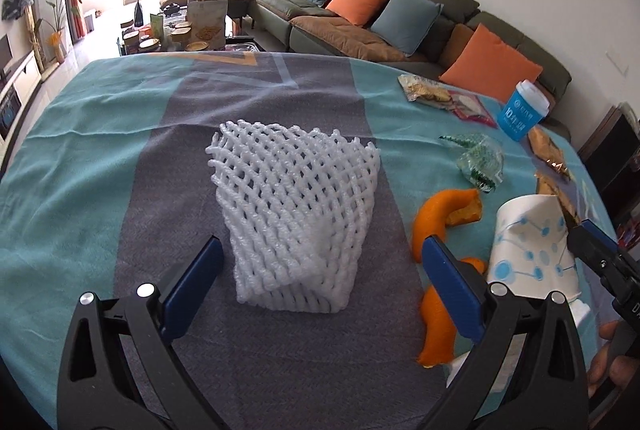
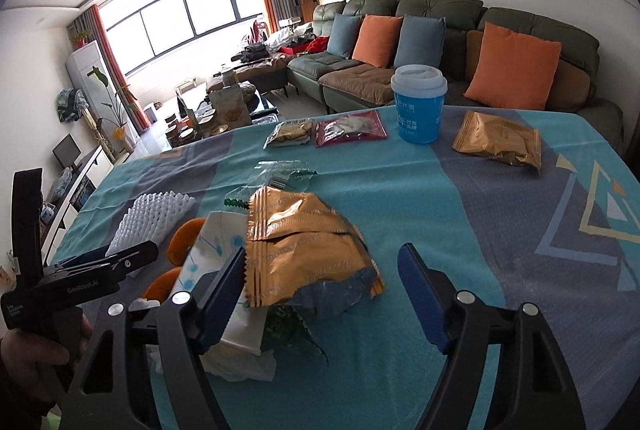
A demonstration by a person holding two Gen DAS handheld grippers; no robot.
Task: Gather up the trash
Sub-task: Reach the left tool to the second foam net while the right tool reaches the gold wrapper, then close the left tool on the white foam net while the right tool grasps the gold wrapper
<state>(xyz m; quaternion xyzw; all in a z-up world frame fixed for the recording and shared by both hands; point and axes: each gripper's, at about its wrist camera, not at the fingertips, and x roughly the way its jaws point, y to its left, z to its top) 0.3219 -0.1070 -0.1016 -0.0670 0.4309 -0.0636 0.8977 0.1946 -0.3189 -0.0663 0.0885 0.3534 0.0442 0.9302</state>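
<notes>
A white foam fruit net (image 1: 296,214) lies on the cloth-covered table (image 1: 100,158), just ahead of my open left gripper (image 1: 324,254), whose jaws stand either side of its near end. Orange peel (image 1: 436,226) lies to its right beside a crushed white paper cup (image 1: 532,250). My right gripper (image 2: 320,262) is open, with a torn gold snack wrapper (image 2: 304,242) between its jaws, apart from the pads. The paper cup (image 2: 212,250) and a tissue (image 2: 240,362) lie under the left finger. The foam net also shows in the right wrist view (image 2: 148,218).
A blue lidded cup (image 2: 418,102) stands at the table's far side, with a second gold wrapper (image 2: 498,142), a red packet (image 2: 350,128), a cracker packet (image 2: 290,134) and a clear green-printed wrapper (image 2: 280,178). A sofa with cushions (image 2: 512,66) is behind the table.
</notes>
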